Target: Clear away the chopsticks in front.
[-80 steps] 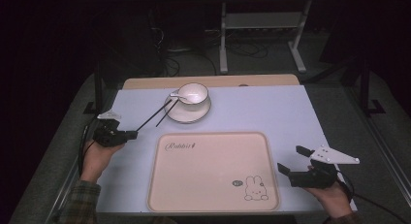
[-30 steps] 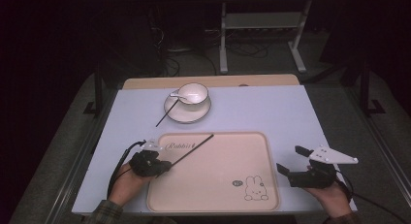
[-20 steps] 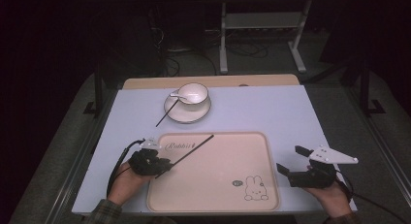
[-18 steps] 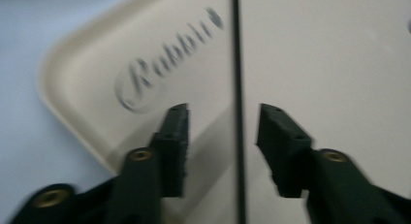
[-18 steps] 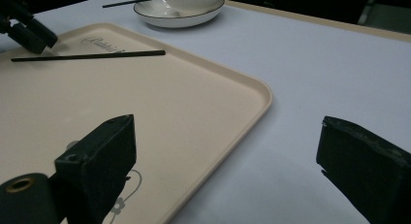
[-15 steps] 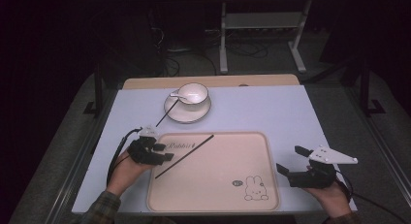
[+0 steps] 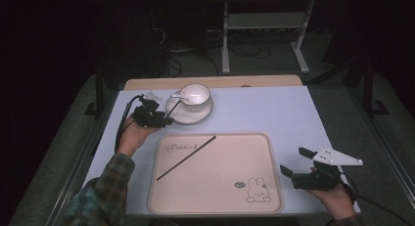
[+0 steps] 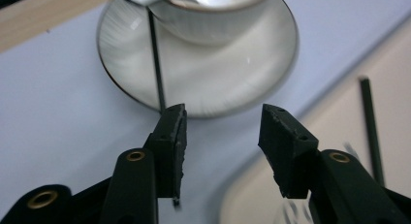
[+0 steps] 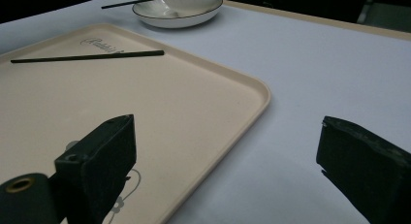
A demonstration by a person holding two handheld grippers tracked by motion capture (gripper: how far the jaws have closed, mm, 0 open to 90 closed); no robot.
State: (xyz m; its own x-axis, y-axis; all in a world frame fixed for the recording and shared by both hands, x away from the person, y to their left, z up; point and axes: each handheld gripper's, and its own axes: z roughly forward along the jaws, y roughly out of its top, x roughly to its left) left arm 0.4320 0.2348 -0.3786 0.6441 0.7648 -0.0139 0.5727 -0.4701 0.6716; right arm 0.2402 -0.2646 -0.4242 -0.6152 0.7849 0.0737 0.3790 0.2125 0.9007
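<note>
With one stick (image 7: 186,157) already laid on the tray (image 7: 274,196), the left gripper (image 7: 164,121) is held with jaws half open and empty beside the second stick (image 8: 156,59) leaning on the saucer (image 7: 205,113), while the right gripper (image 7: 296,162) is rested wide open.

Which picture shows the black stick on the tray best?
The high view: the whole chopstick lies slanted on the tray. The right gripper view shows it whole too, low and far off; the left gripper view catches one end.
</note>
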